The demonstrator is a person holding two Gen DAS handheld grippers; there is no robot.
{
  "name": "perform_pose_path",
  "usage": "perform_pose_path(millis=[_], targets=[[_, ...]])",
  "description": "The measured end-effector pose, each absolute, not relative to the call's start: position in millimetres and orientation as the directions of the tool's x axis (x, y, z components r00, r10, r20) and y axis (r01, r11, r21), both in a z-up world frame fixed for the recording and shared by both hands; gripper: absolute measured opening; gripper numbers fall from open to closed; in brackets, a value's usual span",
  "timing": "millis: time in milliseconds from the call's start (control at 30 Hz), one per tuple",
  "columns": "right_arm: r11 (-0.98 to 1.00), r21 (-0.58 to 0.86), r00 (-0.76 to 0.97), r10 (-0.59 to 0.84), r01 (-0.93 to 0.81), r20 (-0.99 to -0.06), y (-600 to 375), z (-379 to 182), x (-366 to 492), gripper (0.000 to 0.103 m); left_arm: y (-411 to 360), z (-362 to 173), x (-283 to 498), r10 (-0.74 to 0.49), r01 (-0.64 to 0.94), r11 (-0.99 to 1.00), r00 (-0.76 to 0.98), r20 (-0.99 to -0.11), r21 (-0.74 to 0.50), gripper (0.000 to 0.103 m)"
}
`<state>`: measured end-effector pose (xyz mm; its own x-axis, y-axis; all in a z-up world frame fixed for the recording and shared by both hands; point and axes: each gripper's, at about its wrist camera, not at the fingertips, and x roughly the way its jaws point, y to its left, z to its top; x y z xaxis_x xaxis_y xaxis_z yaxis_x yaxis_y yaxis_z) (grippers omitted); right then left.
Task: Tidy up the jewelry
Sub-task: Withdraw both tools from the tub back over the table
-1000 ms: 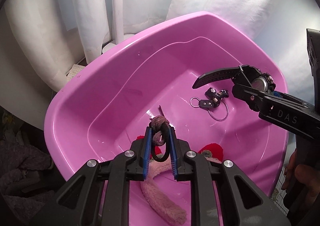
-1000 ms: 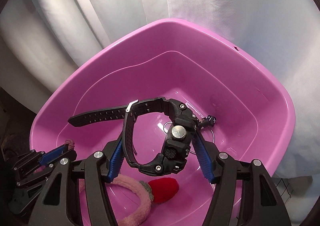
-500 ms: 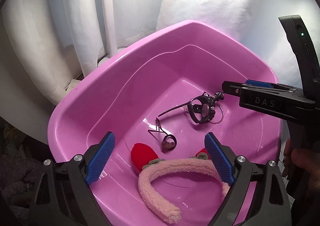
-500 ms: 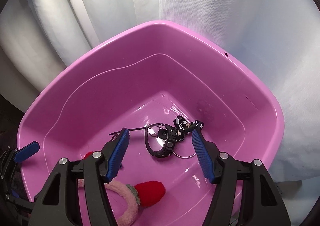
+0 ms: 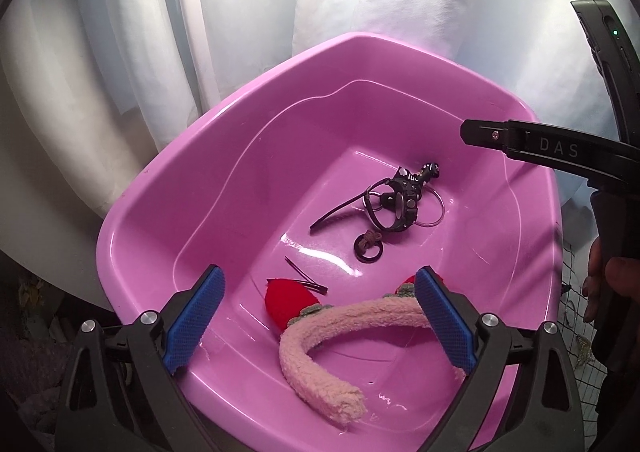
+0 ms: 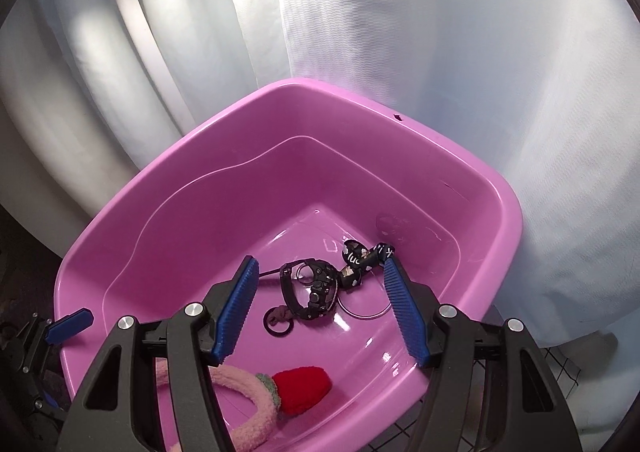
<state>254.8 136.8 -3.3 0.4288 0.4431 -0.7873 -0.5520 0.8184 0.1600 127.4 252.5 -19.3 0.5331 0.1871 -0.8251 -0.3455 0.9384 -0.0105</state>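
Note:
A pink plastic tub point(image 5: 168, 203) point(image 6: 460, 167) holds the items. A black watch point(image 5: 398, 205) point(image 6: 314, 294) lies on its floor beside a black keychain point(image 5: 426, 171) point(image 6: 362, 256) on a wire ring. A brown and black hair tie point(image 5: 369, 246) point(image 6: 280, 318) lies just in front of the watch. A fuzzy pink headband point(image 5: 320, 352) point(image 6: 248, 412) with red strawberries point(image 5: 288, 302) point(image 6: 304, 390) lies at the near side, with a dark hair pin point(image 5: 306, 278) by it. My left gripper point(image 5: 320, 316) is open and empty above the tub. My right gripper point(image 6: 326, 306) is open and empty above the watch.
White curtains point(image 5: 240, 11) point(image 6: 400, 31) hang behind the tub. A black-gridded white surface point(image 6: 560, 372) shows under the tub at the right. My right gripper's arm point(image 5: 560, 153) reaches over the tub's right rim in the left wrist view.
Both grippers opened and dropped their loads: the hair tie and the watch now lie on the tub floor. Both grippers have drawn back and up.

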Motion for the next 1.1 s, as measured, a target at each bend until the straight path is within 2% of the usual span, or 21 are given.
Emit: perform_pose_path(millis=[633, 1100], targets=[[0.842, 0.218, 0.516, 0.485, -0.493, -0.706, 89, 15, 219, 0.063, 253, -19, 130, 0.168, -0.301, 0.953, 0.579, -0.798, -0.017, 0.095], [0.887, 0.222, 0.598, 0.441, -0.405, -0.67, 39, 32, 170, 0.066, 239, -6, 117, 0.144, -0.247, 0.969, 0.616, -0.774, -0.016, 0.095]])
